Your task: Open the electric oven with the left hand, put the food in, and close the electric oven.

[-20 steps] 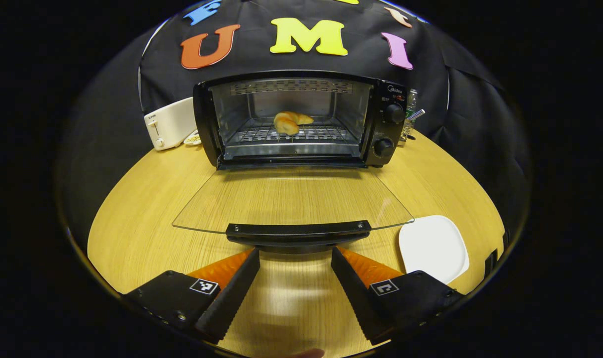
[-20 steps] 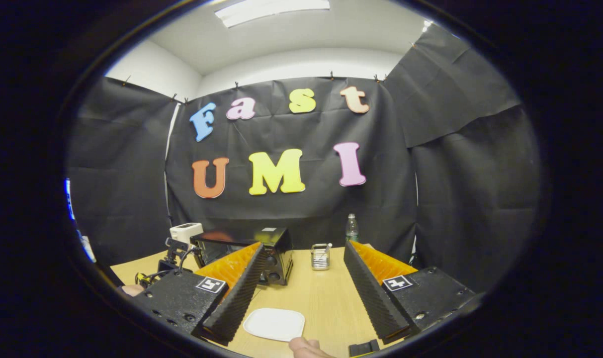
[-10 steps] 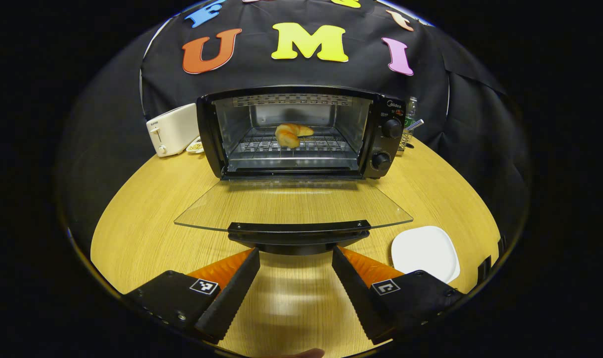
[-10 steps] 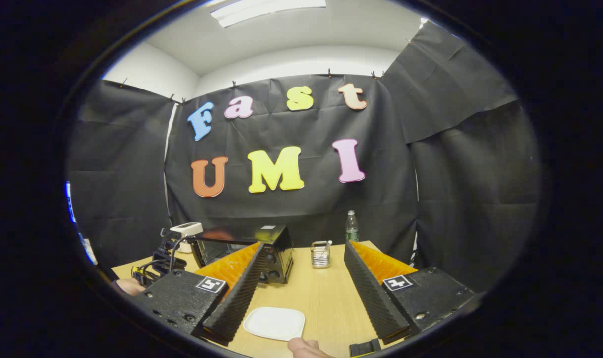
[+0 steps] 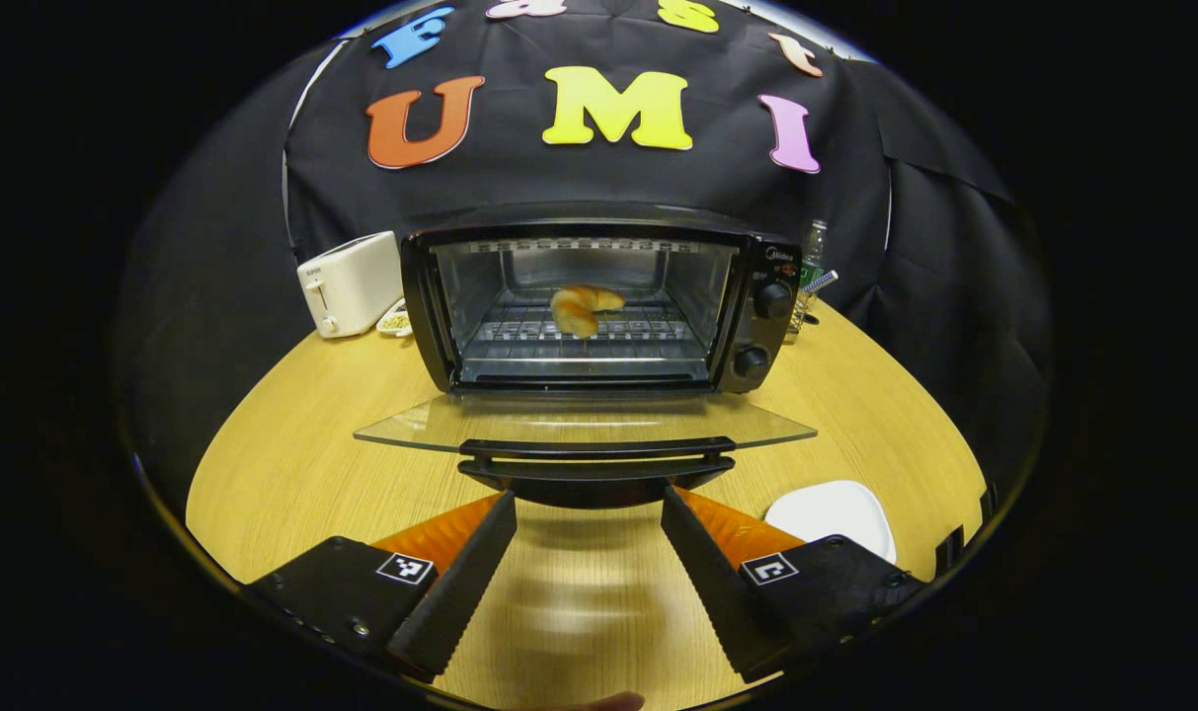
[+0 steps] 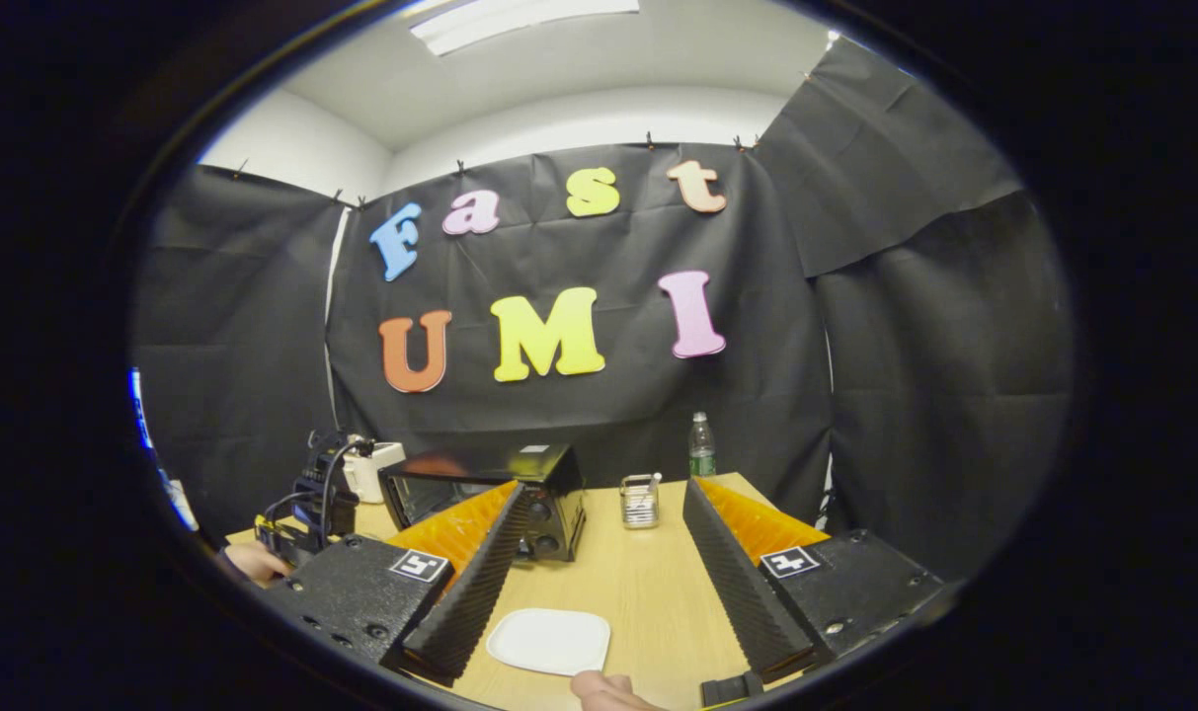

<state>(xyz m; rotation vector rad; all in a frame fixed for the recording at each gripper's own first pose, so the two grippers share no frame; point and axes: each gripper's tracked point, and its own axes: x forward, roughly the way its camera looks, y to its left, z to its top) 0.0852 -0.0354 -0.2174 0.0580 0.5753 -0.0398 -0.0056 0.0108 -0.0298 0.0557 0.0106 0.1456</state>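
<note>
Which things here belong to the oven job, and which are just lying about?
Job: electric oven, its glass door and handle, bread on the rack, left gripper.

Lying about: toaster, white plate, water bottle, utensil holder.

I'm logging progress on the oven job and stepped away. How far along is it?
Done: the oven is open and the bread sits on its rack; the white plate is bare. In hand: the left tool, open, sits just below the door handle, with the door partly raised. Left: swing the door fully shut. The right tool is open, holding nothing.
</note>
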